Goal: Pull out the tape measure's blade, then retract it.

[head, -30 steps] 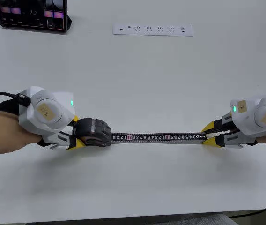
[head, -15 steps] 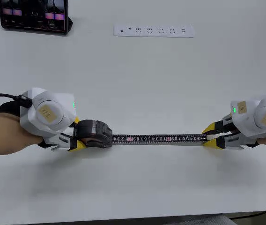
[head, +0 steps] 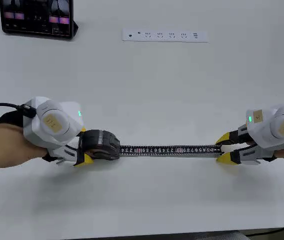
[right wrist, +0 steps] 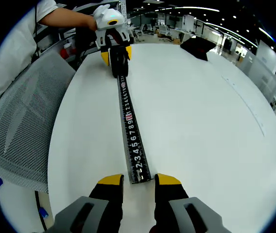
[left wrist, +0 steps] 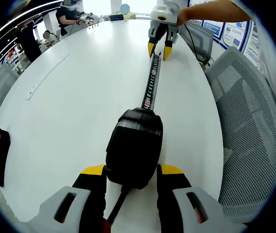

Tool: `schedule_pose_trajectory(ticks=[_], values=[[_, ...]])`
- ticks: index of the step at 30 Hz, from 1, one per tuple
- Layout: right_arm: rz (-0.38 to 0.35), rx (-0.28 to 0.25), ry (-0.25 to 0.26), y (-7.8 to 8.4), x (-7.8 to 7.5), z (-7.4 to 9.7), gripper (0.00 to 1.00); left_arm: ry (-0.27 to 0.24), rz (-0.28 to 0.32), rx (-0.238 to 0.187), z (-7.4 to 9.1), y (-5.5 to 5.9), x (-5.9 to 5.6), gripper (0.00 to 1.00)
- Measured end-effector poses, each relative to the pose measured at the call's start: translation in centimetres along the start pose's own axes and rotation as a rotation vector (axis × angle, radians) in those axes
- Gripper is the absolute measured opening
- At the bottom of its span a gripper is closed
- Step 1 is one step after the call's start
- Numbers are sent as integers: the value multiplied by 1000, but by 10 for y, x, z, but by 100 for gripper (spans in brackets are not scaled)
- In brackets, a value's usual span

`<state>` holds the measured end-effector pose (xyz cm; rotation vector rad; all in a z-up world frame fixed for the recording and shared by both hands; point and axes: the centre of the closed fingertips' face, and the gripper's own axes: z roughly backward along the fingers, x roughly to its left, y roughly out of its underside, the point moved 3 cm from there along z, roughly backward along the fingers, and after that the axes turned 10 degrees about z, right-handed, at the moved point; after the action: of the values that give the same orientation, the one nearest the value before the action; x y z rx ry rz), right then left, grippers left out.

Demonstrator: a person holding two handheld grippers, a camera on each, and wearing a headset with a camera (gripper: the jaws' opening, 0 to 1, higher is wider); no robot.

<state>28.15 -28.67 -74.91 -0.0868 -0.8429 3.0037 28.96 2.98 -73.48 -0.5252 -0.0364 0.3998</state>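
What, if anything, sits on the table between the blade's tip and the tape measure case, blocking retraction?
Nothing visible. The blade lies straight on the white table from the case to its tip, between the right hand-held gripper's open jaws.

tape measure [head: 100, 144] x1, lower left | grippers x2: left gripper [head: 82, 145], right gripper [head: 223, 148] | power strip [head: 164, 35] x1, top centre | tablet [head: 37, 17] x1, upper left | mesh chair [left wrist: 247, 121] x1 | table [head: 147, 90] x1

I see a white bench [head: 147, 90] with the tape measure [head: 101, 144] lying near its front edge, the blade [head: 169, 149] stretched flat along the surface. Farther back lies a white power strip [head: 164, 35], and a dark screen [head: 37, 17] stands at the far left.
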Motion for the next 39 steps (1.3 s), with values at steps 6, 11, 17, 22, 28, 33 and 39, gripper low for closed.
schedule_pose_trajectory(ticks=[6,11,17,22,28,33,39], values=[[-24,-7,7,-1,0,1,24,-9,1,-3,2,0,1,37],[-42,-26,38,-7,-1,6,25,-10,34,-35,9,-1,0,39],[-116,-63,80,-16,3,12,31,-45,96,-101,17,-3,1,42],[-170,-84,113,-19,6,16,36,-71,127,-141,24,-4,-1,43],[-220,-100,164,-19,9,19,41,-98,166,-173,31,-4,-3,45],[-256,-129,211,-21,10,23,43,-118,210,-211,38,-6,-4,47],[-275,-158,267,-28,10,29,46,-136,270,-254,46,-6,-4,48]])
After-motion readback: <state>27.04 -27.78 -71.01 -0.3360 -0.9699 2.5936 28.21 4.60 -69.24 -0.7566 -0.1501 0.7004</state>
